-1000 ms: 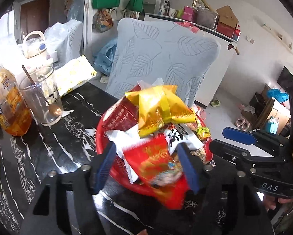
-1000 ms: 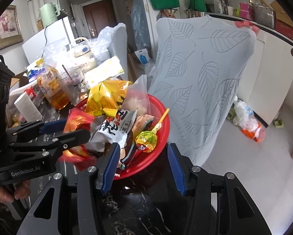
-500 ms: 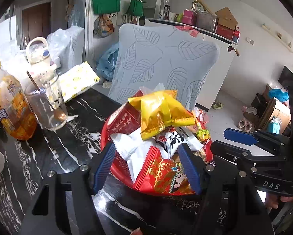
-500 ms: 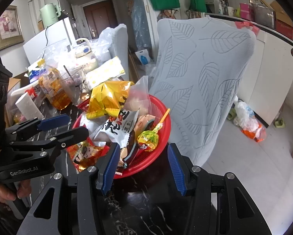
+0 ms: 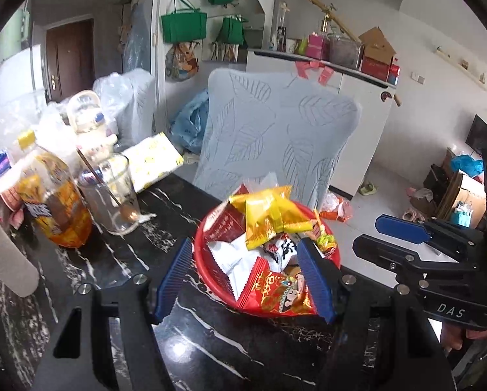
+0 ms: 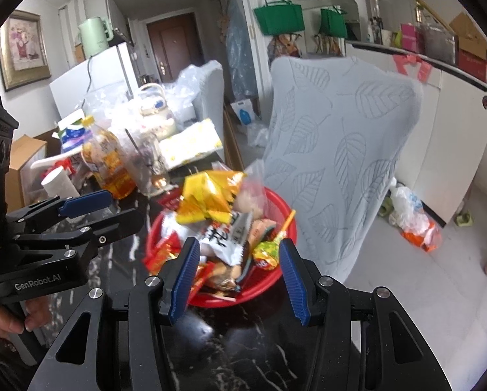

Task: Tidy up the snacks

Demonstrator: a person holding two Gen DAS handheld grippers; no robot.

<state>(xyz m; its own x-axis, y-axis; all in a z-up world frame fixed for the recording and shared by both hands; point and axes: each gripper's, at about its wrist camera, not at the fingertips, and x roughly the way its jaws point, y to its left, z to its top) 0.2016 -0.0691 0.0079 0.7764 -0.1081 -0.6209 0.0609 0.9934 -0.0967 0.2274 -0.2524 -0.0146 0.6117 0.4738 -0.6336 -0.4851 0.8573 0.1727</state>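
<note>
Red plastic mesh forms the basket (image 5: 210, 270) at lower centre of the left wrist view, standing on the black marbled table (image 5: 139, 254) and heaped with snack packets. A red foil packet (image 5: 276, 293) lies over its near rim, a yellow packet (image 5: 269, 215) crowns the pile, and a lollipop (image 6: 267, 251) leans at the right side in the right wrist view. The left gripper (image 5: 245, 280) is spread wide with nothing between its fingers; the right gripper (image 6: 238, 275) is likewise wide and empty. These packets are probably light, crinkly and slippery, with air-filled bodies that crush easily, so a flat sealed edge looks the safest hold. The loose heap may shift if disturbed.
</note>
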